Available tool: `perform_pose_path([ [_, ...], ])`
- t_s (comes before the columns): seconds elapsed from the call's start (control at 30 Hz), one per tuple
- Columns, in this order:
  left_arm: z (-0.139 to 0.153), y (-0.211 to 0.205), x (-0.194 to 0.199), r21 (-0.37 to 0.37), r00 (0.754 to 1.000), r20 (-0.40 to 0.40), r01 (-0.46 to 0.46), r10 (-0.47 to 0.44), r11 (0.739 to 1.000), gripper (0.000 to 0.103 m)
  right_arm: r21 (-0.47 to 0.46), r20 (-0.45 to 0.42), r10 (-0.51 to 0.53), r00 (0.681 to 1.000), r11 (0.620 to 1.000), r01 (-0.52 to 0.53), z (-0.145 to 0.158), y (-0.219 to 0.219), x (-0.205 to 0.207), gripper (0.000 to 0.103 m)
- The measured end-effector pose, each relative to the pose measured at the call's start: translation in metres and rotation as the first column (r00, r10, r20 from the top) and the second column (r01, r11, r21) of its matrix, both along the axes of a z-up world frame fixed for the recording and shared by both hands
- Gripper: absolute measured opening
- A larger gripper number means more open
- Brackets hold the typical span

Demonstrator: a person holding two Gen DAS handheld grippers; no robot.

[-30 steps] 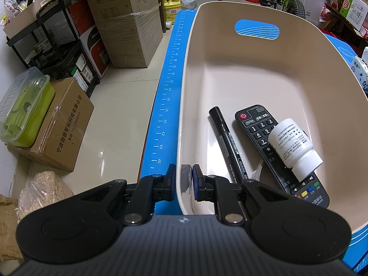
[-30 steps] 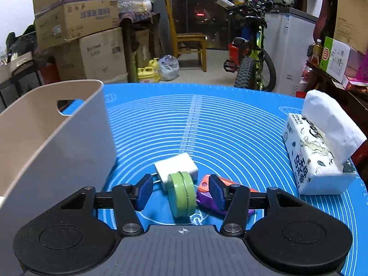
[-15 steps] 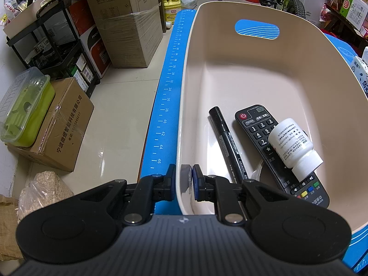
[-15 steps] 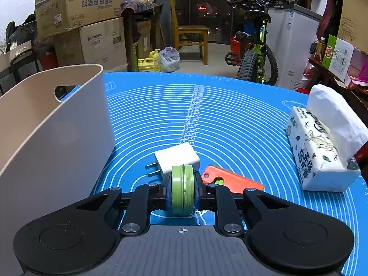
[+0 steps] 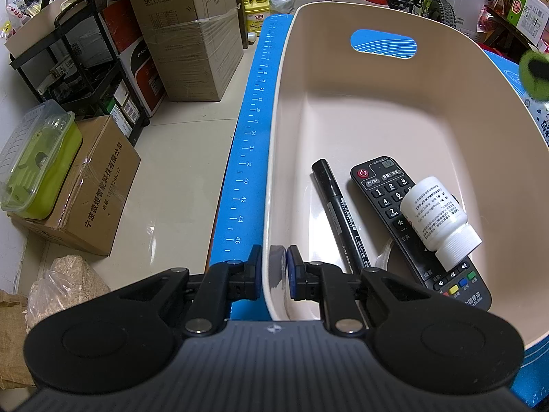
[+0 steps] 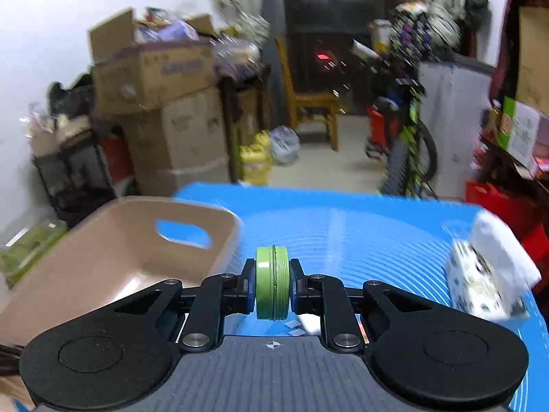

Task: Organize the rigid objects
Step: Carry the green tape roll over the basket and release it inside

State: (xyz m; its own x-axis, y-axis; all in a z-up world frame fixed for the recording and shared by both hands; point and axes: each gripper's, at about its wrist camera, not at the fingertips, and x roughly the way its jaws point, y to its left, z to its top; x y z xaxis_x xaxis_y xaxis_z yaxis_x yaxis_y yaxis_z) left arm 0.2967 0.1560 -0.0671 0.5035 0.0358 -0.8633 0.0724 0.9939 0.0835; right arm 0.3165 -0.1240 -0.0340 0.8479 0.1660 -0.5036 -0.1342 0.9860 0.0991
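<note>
My left gripper (image 5: 273, 271) is shut on the near wall of the beige bin (image 5: 394, 110) and holds it on the blue mat. Inside the bin lie a black marker (image 5: 338, 211), a black remote (image 5: 391, 192) and a white pill bottle (image 5: 435, 218) resting on the remote. My right gripper (image 6: 273, 286) is shut on a round green tin (image 6: 273, 286), held on edge, lifted above the mat and to the right of the bin (image 6: 113, 257). The tin shows blurred at the right edge of the left wrist view (image 5: 535, 75).
A tissue pack (image 6: 487, 274) lies at the right side of the blue mat (image 6: 360, 233). A white object (image 6: 308, 324) shows on the mat under my right gripper. Cardboard boxes (image 5: 192, 34), a shelf and a bicycle stand on the floor around the table.
My right gripper closed on the green tin, then lifted it off the mat and swung toward the bin. My left gripper has stayed clamped on the bin wall.
</note>
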Motion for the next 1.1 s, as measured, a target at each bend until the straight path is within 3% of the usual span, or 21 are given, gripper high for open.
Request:
perform_pose_path([
  [0.27, 0.000, 0.000, 0.000, -0.001, 1.000, 0.000, 0.000, 0.000, 1.000, 0.018, -0.001, 0.029, 0.135, 0.990, 0.991, -0.135, 0.027, 0.040, -0.017, 0.028],
  [0.67, 0.000, 0.000, 0.000, -0.003, 1.000, 0.000, 0.001, -0.001, 1.000, 0.018, -0.087, -0.203, 0.253, 0.946, 0.958, -0.274, -0.008, 0.103, -0.016, 0.028],
  [1.1, 0.001, -0.001, 0.001, -0.006, 1.000, 0.000, 0.003, -0.003, 1.000, 0.018, -0.135, -0.324, 0.292, 0.900, 0.927, -0.349, -0.022, 0.125, -0.016, 0.032],
])
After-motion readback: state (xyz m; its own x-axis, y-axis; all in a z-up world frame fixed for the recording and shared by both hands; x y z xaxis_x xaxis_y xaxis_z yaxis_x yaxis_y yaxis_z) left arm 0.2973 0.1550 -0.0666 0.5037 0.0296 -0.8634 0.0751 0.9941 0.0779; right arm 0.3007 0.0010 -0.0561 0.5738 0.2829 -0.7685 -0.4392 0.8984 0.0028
